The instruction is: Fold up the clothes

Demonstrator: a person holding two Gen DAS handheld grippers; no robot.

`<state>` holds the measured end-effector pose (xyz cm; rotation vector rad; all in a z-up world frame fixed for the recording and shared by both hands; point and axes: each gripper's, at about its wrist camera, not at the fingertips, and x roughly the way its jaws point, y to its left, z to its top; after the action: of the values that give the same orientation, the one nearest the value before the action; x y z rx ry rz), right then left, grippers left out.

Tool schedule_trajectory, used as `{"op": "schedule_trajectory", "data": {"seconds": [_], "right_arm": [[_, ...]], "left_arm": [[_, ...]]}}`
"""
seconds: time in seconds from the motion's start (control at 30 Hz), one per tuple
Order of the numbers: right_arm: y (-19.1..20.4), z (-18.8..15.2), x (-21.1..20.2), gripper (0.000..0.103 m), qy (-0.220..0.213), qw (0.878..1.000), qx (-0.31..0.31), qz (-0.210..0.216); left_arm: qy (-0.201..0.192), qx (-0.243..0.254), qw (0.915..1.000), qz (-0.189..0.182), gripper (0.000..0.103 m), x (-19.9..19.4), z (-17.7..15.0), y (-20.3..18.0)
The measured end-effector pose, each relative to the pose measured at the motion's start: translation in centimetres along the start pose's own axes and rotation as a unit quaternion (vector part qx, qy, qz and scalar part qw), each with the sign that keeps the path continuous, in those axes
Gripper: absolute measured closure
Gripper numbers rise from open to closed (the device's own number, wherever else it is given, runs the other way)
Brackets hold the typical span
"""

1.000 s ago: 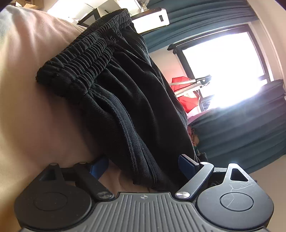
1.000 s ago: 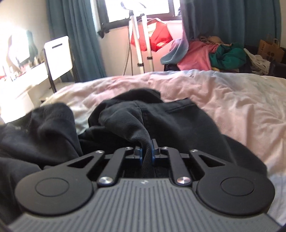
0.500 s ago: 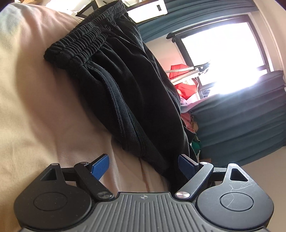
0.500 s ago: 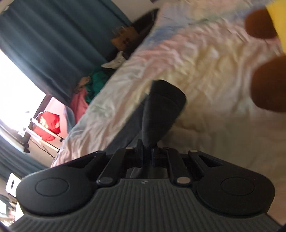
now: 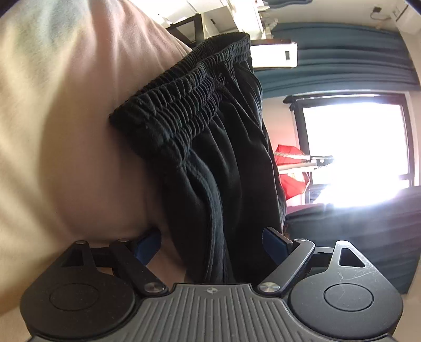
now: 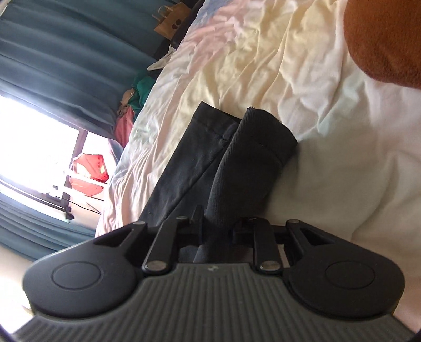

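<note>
Trousers [image 5: 210,163] span both tongs (left [image 5: 211,243] spread, right [image 6: 218,226] pinching).

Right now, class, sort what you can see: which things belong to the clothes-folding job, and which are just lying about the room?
Part of the job:
black trousers with elastic waistband
pale crumpled bedsheet
left hand-held gripper
right hand-held gripper

Lying about:
brown paper bag
red garment by the window
teal curtains

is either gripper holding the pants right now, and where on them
The right gripper looks shut on the pants, partway up one leg, below the cuff. The left gripper is open around the fabric, gripping nothing.
</note>
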<state>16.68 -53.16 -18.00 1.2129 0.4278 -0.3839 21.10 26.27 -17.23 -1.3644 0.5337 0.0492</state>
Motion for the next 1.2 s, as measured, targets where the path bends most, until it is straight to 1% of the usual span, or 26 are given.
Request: {"op": "schedule_trajectory", "data": {"seconds": [0.07, 0.1, 0.13, 0.17, 0.2, 0.23, 0.27, 0.3, 0.33, 0.37, 0.4, 0.5, 0.57, 0.63, 0.7, 0.77, 0.83, 0.93, 1.0, 1.03, 1.1, 1.2], "right_arm": [[-0.5, 0.0, 0.9, 0.074, 0.004, 1.000, 0.010, 0.013], [-0.6, -0.1, 1.3, 0.074, 0.003, 1.000, 0.011, 0.010], [-0.7, -0.1, 1.6, 0.074, -0.002, 1.000, 0.011, 0.007], [-0.6, -0.2, 1.9, 0.074, -0.010, 1.000, 0.010, 0.004], [-0.5, -0.2, 2.1, 0.075, -0.019, 1.000, 0.006, -0.001], [-0.2, -0.1, 2.2, 0.076, -0.027, 1.000, -0.001, -0.007], [0.0, -0.1, 2.4, 0.079, -0.036, 0.999, -0.009, -0.014], [0.3, -0.1, 2.5, 0.088, -0.043, 0.999, -0.018, -0.021], [0.6, 0.0, 2.6, 0.091, -0.050, 0.998, -0.025, -0.029], [0.8, 0.2, 2.7, 0.093, -0.057, 0.997, -0.031, -0.035], [1.0, 0.4, 2.6, 0.095, -0.064, 0.997, -0.035, -0.037], [1.6, 1.2, 1.6, 0.095, -0.089, 0.995, -0.038, -0.029], [2.5, 1.6, 0.4, 0.096, -0.111, 0.992, -0.060, -0.024], [3.7, 1.9, -1.1, 0.096, -0.135, 0.986, -0.093, -0.027], [4.1, 2.1, -2.7, 0.096, -0.152, 0.982, -0.104, -0.044], [3.2, 2.4, -4.1, 0.096, -0.156, 0.982, -0.079, -0.069], [2.5, 2.2, -4.6, 0.096, -0.146, 0.981, -0.083, -0.098], [1.9, 1.5, -3.6, 0.096, -0.098, 0.976, -0.125, -0.148], [0.9, 1.0, -2.6, 0.095, -0.064, 0.973, -0.135, -0.177], [0.4, 0.9, -2.3, 0.095, -0.052, 0.973, -0.133, -0.183], [-0.8, 0.8, -2.1, 0.093, -0.042, 0.977, -0.114, -0.177], [-1.4, 0.9, -2.2, 0.093, -0.037, 0.981, -0.088, -0.169]], "left_arm": [[-0.017, -0.002, 0.9998, 0.009, 0.025, 0.2, 0.5, -0.1], [-0.025, 0.002, 0.9996, 0.016, 0.037, 0.3, 0.8, -0.3], [-0.031, 0.016, 0.9988, 0.035, 0.057, 0.1, 1.2, -0.7], [-0.037, 0.031, 0.9974, 0.054, 0.067, 0.0, 1.6, -1.2], [-0.028, 0.043, 0.9960, 0.074, 0.077, 0.0, 2.2, -1.6], [-0.014, 0.056, 0.9952, 0.079, 0.084, -0.2, 2.9, -2.1], [-0.018, 0.081, 0.9936, 0.076, 0.087, -1.1, 3.4, -3.1], [-0.023, 0.106, 0.9914, 0.074, 0.088, -2.1, 4.0, -4.1], [-0.037, 0.132, 0.9876, 0.078, 0.090, -3.1, 4.5, -5.4], [-0.052, 0.143, 0.9853, 0.077, 0.091, -4.4, 5.2, -6.7], [-0.063, 0.138, 0.9857, 0.073, 0.092, -5.3, 5.9, -8.0], [-0.088, 0.135, 0.9844, 0.071, 0.093, -9.3, 7.7, -11.1], [-0.083, 0.139, 0.9840, 0.074, 0.093, -10.4, 8.9, -13.7], [-0.072, 0.138, 0.9848, 0.078, 0.093, -11.7, 9.3, -14.6], [-0.063, 0.150, 0.9826, 0.090, 0.094, -12.6, 10.0, -15.3], [-0.049, 0.148, 0.9819, 0.107, 0.093, -13.5, 10.4, -14.5], [-0.043, 0.152, 0.9788, 0.131, 0.093, -14.1, 10.5, -13.0], [-0.034, 0.158, 0.9705, 0.179, 0.093, -14.0, 10.4, -9.3], [-0.025, 0.154, 0.9658, 0.207, 0.093, -13.7, 10.2, -6.6], [-0.024, 0.158, 0.9633, 0.216, 0.092, -13.6, 10.2, -5.7], [-0.022, 0.166, 0.9603, 0.223, 0.089, -13.7, 10.0, -4.3], [-0.018, 0.192, 0.9545, 0.228, 0.084, -13.8, 9.6, -4.2]]}}
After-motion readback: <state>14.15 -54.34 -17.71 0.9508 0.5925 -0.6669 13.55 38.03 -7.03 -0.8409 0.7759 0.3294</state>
